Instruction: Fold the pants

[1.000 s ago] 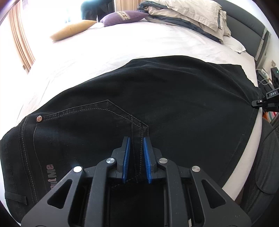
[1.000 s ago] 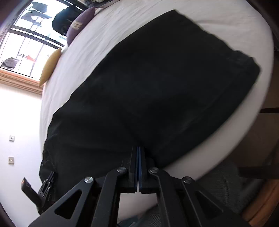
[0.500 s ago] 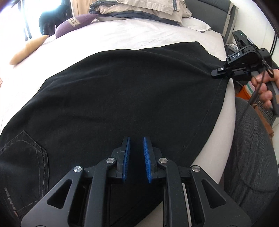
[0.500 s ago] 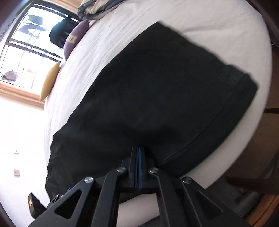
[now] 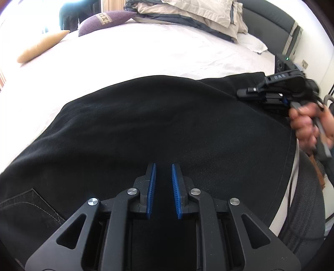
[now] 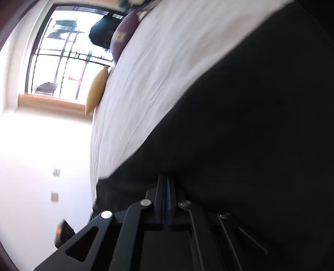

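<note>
Pants (image 5: 158,125) on the bed (image 5: 146,52), leg end now lifting.
Right gripper (image 6: 167,183) jaws clenched on the hem, swinging it over; left gripper (image 5: 162,177) jaws released, hovering mid-leg.

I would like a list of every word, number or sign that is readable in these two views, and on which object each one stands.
"04S" or "DAS", white characters on the black body of the right gripper in the left wrist view; the first character is unclear.
Pattern band on the purple pillow: decoration, blurred, no readable letters.
Black pants: no print is readable.
Right wrist view: blurred, nothing readable.
</note>
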The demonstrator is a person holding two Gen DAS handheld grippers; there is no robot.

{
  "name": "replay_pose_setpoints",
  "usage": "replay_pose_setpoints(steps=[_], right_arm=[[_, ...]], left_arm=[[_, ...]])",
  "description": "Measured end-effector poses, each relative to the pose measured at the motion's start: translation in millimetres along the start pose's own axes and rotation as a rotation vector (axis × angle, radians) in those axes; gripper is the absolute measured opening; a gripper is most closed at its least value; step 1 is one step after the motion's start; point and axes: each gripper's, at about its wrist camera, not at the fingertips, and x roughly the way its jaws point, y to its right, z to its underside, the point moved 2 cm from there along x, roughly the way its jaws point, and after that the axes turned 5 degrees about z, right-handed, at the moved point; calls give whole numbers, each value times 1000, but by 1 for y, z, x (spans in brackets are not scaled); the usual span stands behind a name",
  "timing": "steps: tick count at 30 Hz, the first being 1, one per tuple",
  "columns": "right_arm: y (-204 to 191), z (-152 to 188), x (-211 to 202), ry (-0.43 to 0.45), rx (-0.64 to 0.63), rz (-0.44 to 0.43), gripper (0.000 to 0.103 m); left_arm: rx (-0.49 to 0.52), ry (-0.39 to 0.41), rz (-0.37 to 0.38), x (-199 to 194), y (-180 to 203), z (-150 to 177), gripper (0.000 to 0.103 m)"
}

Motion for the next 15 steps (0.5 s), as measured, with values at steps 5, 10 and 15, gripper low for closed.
replay_pose_setpoints(steps=[5,10,15], right_arm=[[59,-63,-77,260,91,181,0],[17,-26,-121,338,31,137,18],[-58,75,-31,112,-86,-85,67]], left_arm=[[-24,19,28,-2,-13,4,15],[-28,37,33,-2,-17,18,15],[-26,44,31,-6,-12,30,15]])
